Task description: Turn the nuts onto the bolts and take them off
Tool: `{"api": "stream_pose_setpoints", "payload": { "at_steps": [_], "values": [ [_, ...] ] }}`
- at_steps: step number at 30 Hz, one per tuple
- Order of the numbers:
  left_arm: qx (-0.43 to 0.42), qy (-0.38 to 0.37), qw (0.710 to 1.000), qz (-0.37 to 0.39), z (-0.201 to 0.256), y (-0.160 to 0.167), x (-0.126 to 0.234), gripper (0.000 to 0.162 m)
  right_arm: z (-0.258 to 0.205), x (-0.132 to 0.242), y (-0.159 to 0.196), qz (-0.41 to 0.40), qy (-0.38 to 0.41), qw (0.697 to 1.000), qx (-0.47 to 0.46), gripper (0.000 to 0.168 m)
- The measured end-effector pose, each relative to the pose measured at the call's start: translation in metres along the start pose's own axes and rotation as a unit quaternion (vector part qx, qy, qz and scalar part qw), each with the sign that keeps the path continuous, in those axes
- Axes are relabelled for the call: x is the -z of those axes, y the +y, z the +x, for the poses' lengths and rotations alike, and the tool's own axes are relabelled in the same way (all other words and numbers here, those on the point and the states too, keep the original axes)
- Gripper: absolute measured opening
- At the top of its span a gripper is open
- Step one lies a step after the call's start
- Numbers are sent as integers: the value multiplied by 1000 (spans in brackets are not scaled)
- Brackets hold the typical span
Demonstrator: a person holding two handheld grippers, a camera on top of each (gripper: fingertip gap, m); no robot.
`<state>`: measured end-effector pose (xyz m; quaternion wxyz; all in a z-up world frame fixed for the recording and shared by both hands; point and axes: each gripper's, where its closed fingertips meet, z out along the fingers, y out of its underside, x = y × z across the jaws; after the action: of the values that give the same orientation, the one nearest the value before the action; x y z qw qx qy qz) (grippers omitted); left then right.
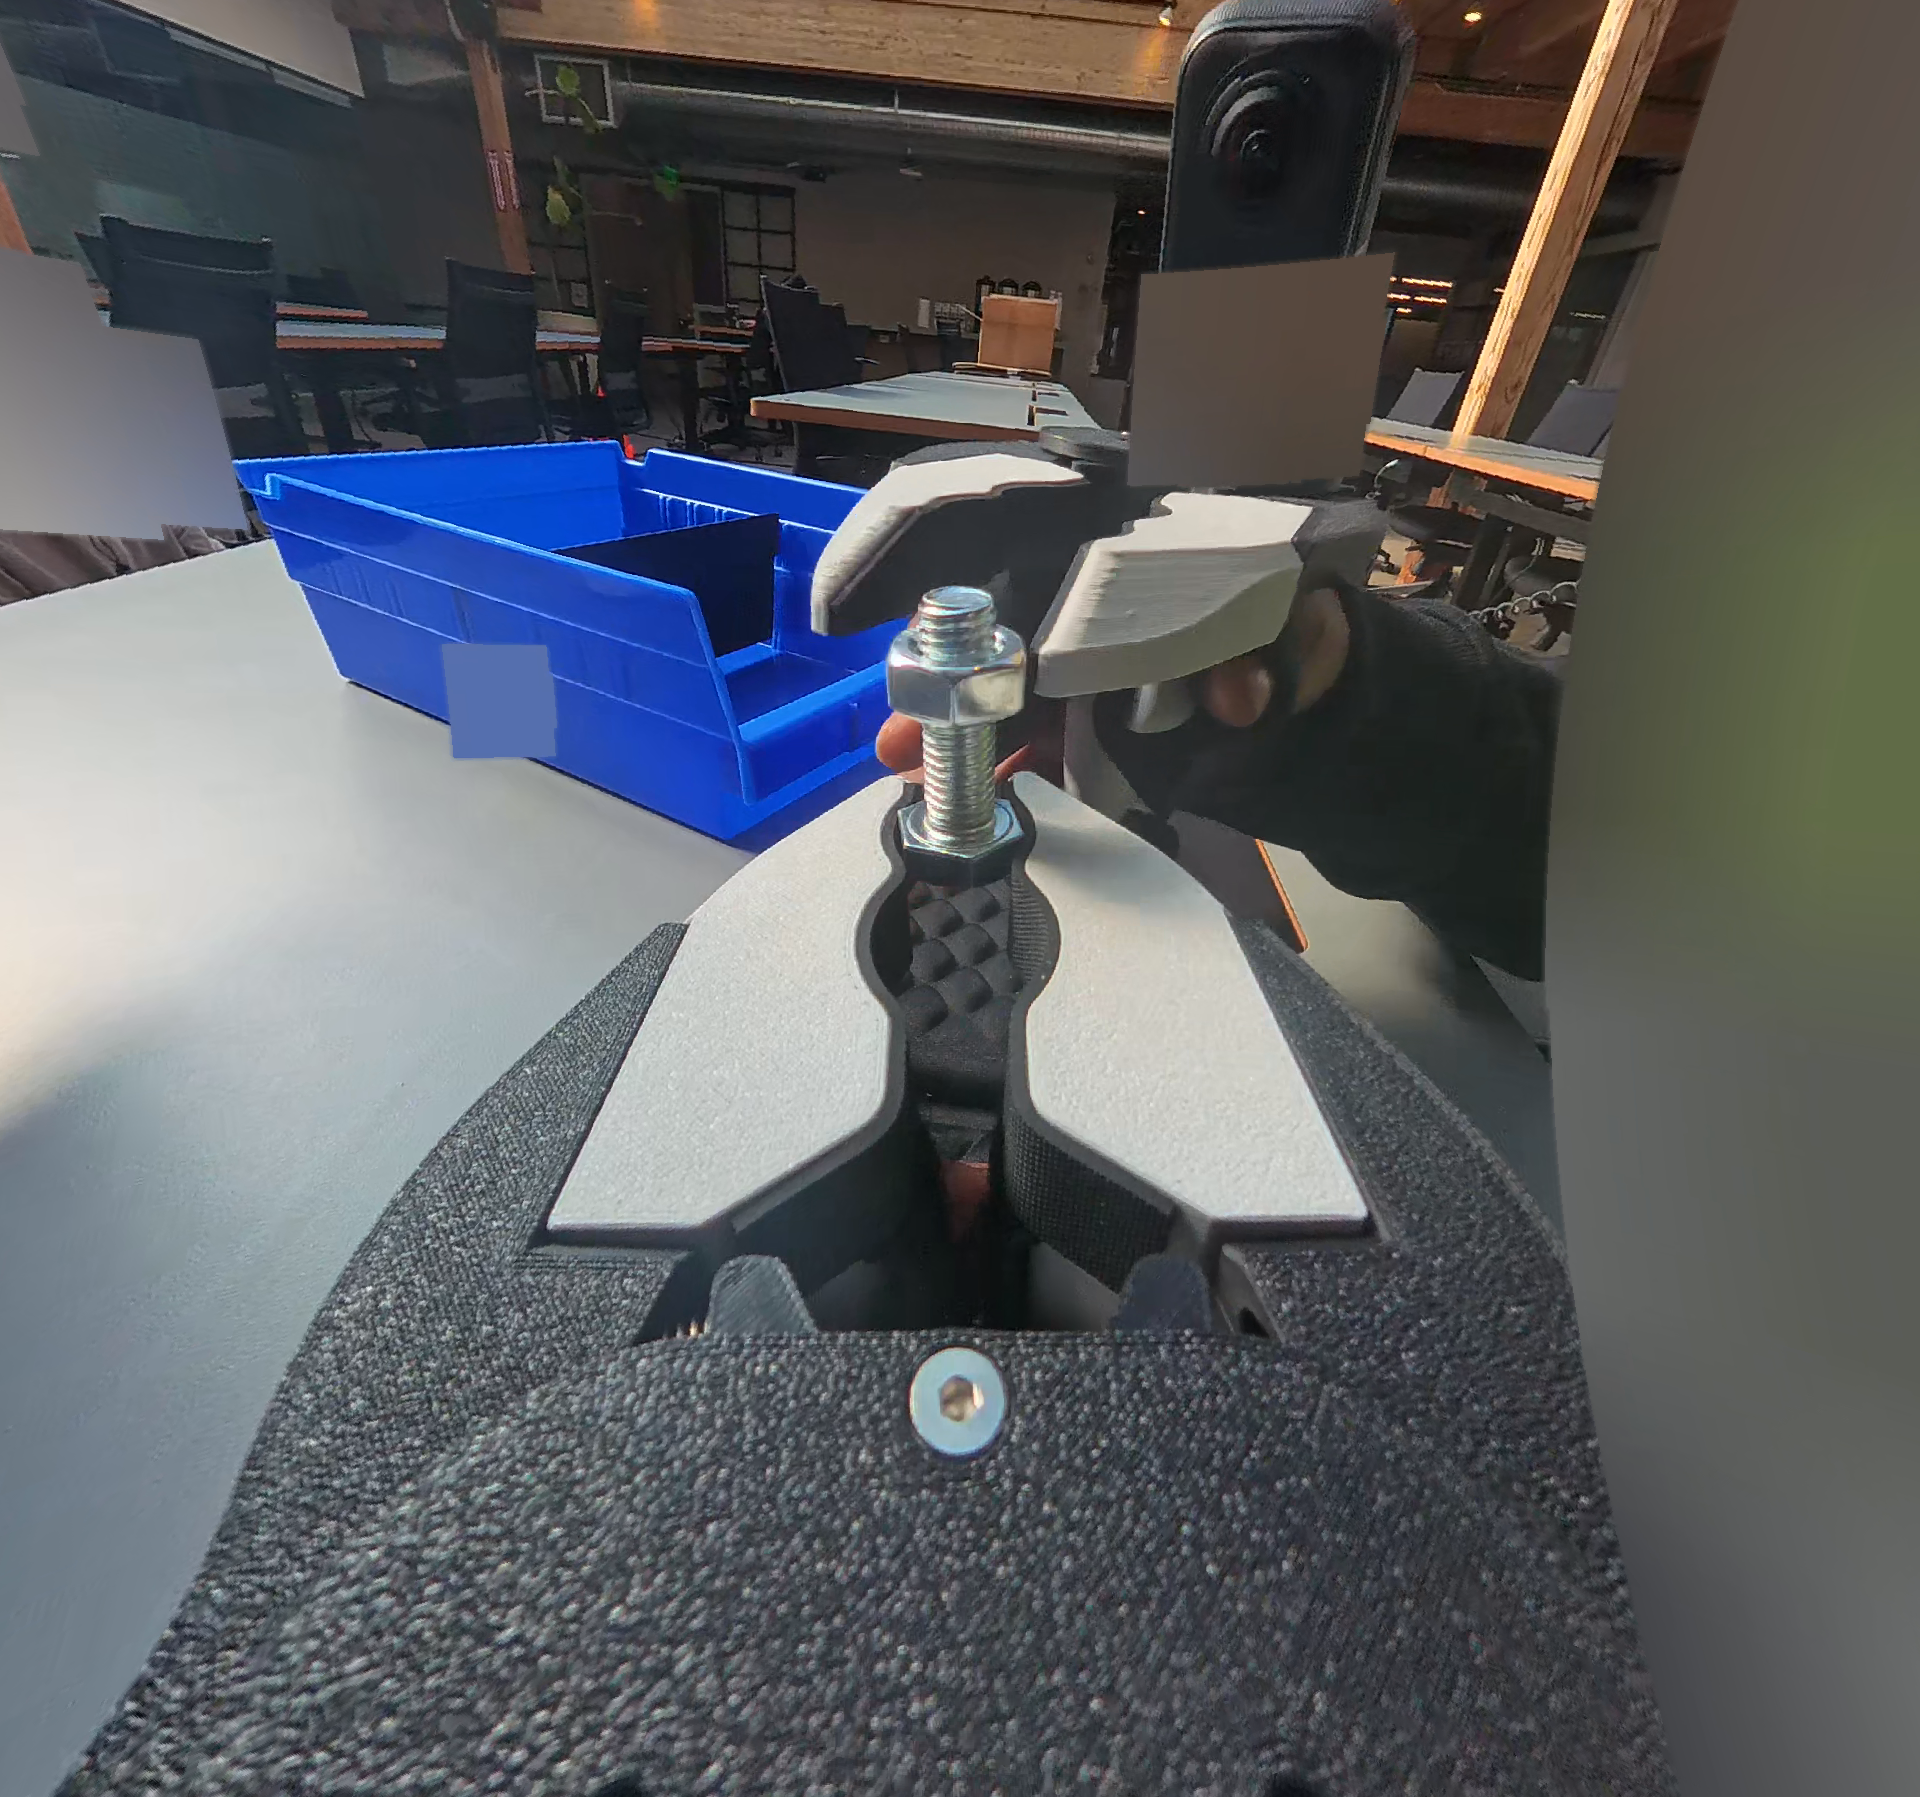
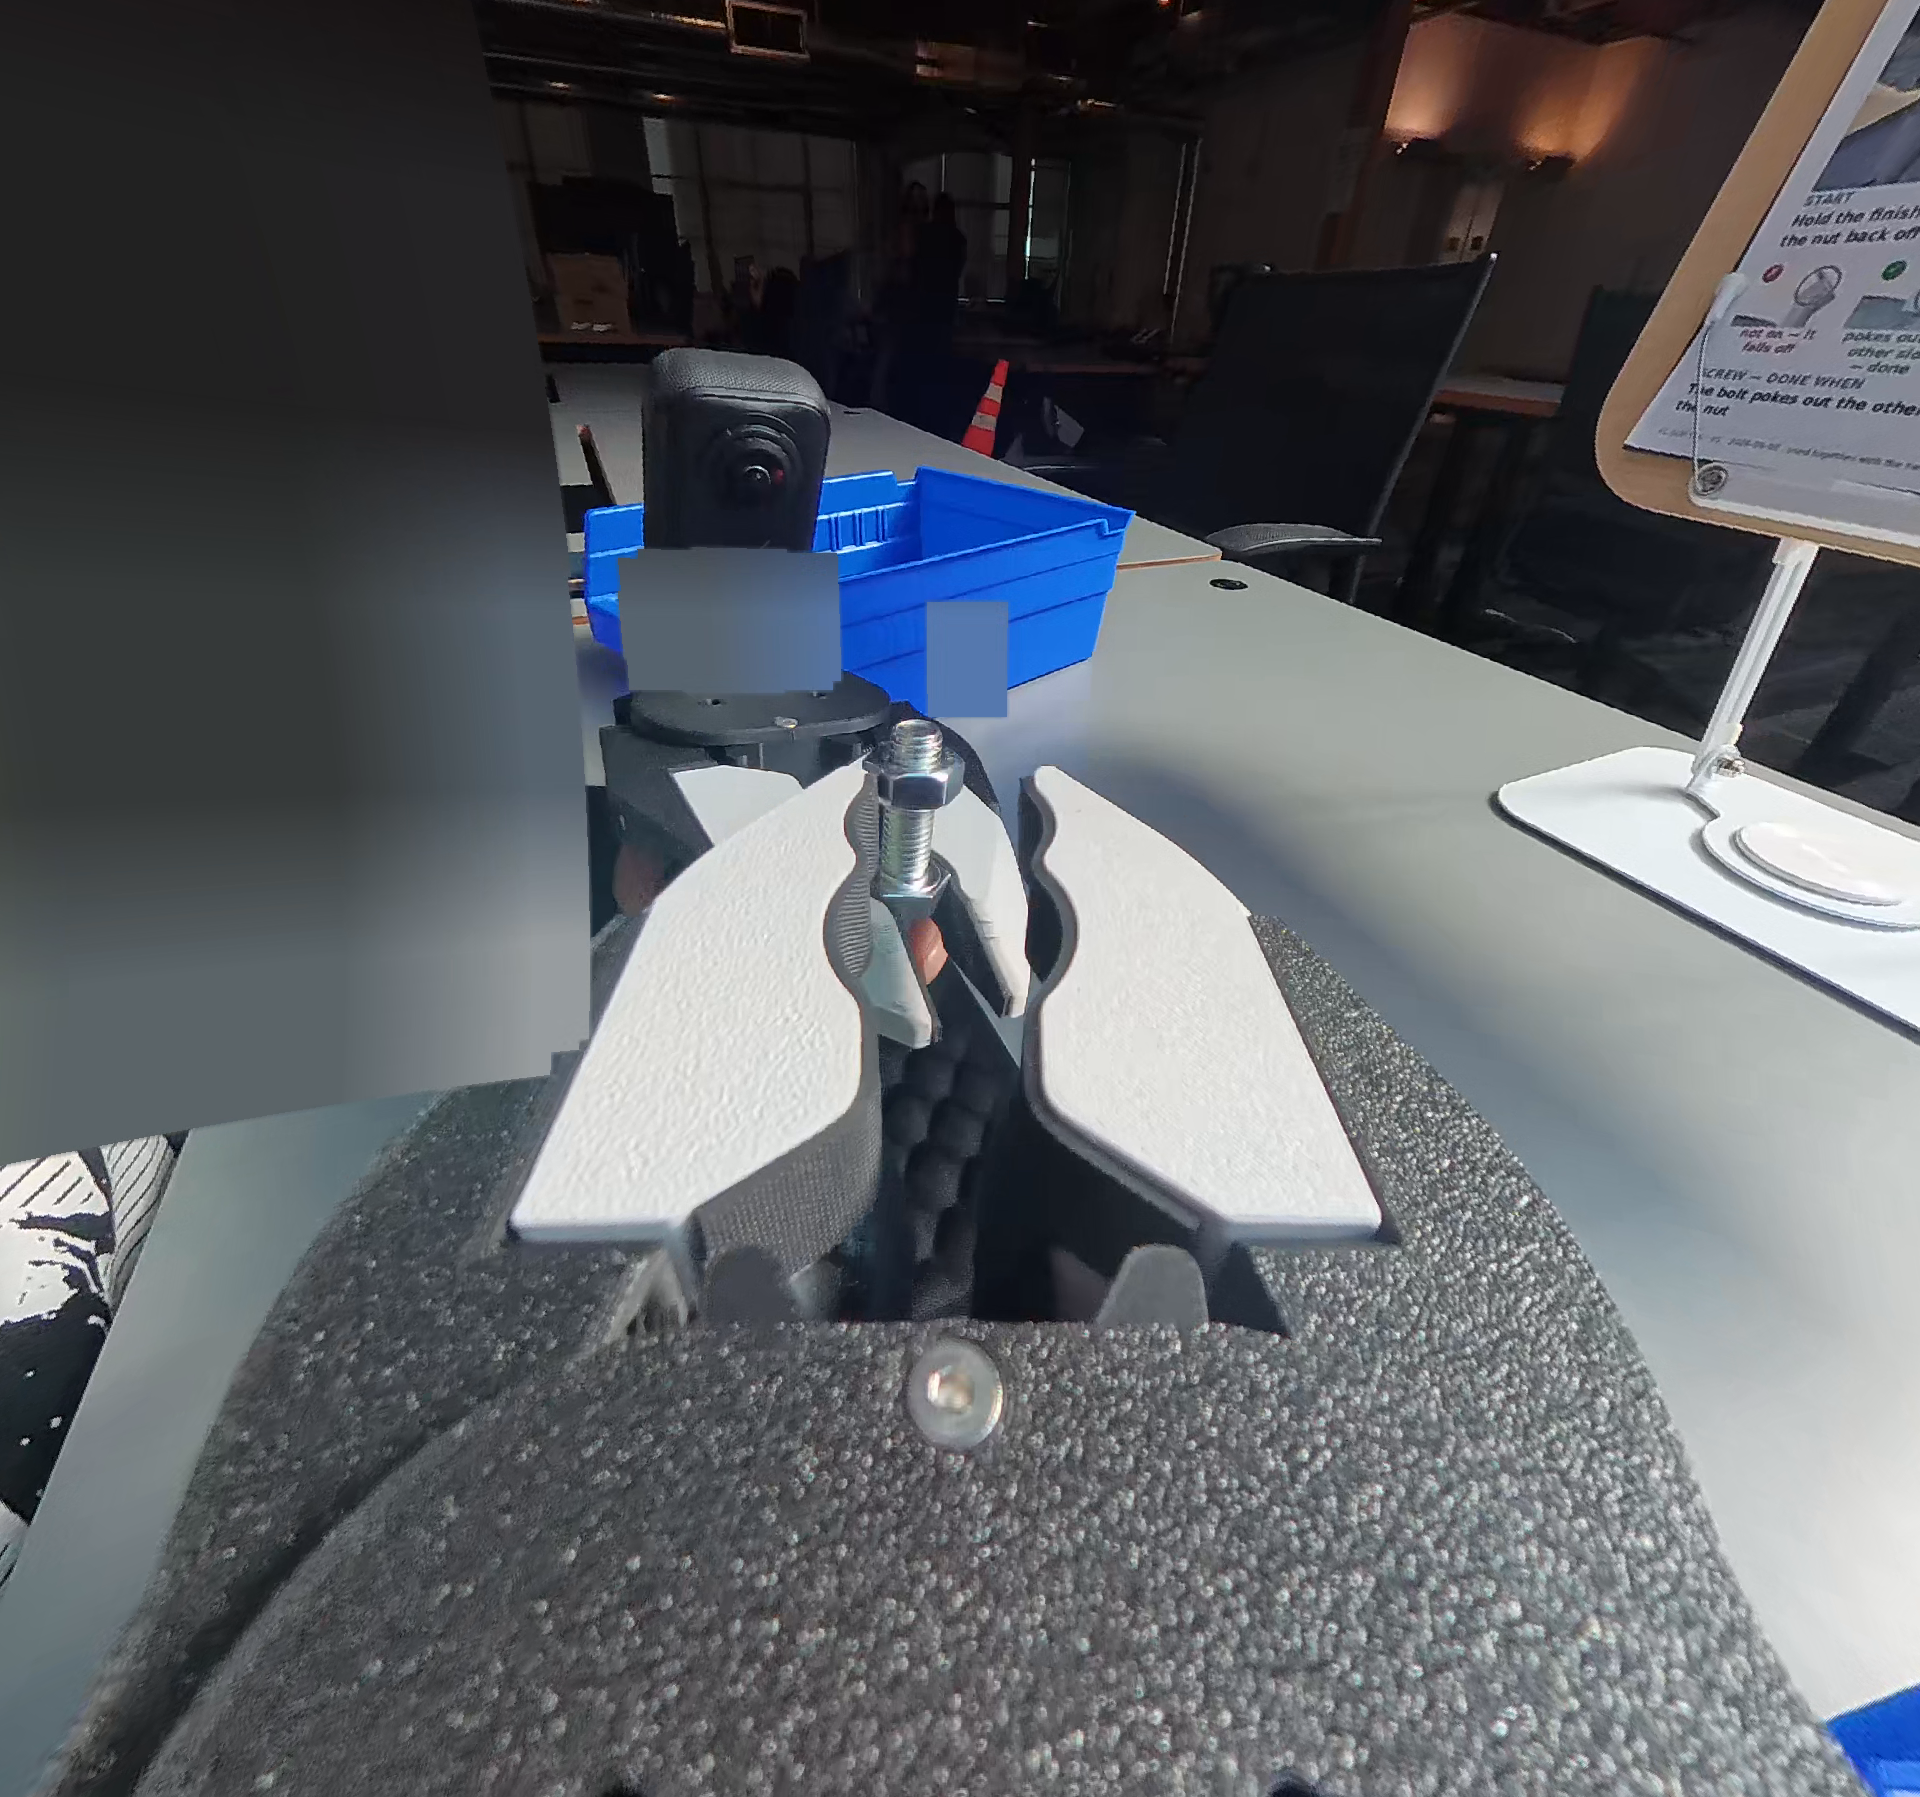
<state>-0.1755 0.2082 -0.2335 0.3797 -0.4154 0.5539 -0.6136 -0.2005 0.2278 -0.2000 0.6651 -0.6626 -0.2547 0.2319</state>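
Observation:
A silver bolt [image 1: 958,781] stands upright, its head clamped between the tips of my left gripper [image 1: 961,812], which is shut on it. A hex nut [image 1: 956,677] sits near the top of the thread, with the thread end poking out above it. My right gripper [image 1: 940,635], held by a gloved hand [image 1: 1403,760], is open with one finger on each side of the nut. In the right wrist view the nut [image 2: 914,783] and bolt [image 2: 906,848] stand between the tips of my open right gripper [image 2: 951,791], close to its left finger [image 2: 727,999].
A blue plastic bin [image 1: 582,604] with a dark divider lies on the grey table [image 1: 260,864] behind the bolt, and it also shows in the right wrist view [image 2: 987,552]. A clipboard with a sheet [image 2: 1766,241] on a white stand base [image 2: 1662,833] stands at the right. My right fingertips sit around 4 centimetres from my left ones.

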Motion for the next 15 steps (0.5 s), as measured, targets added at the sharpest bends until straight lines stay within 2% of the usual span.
{"api": "stream_pose_setpoints", "payload": {
  "at_steps": [3, 7, 11, 15],
  "values": [
    [-1, 0, 1000, 1, 0, 0, 0, 13, 5, 7, -2, 2, 16, 1000, 7, 5],
    [-3, 0, 1000, -2, 1, 0, -1, 13, 8, 12, -2, 2, 22, 1000, 3, 6],
    [-2, 0, 1000, 0, 0, 0, 0, 13, 1, 3, -1, 4, 3, 1000, -9, 36],
    [-3, -1, 1000, 0, 0, 0, -1, 14, 1, -13, 3, 0, 3, 1000, -8, 48]
  ]
}}
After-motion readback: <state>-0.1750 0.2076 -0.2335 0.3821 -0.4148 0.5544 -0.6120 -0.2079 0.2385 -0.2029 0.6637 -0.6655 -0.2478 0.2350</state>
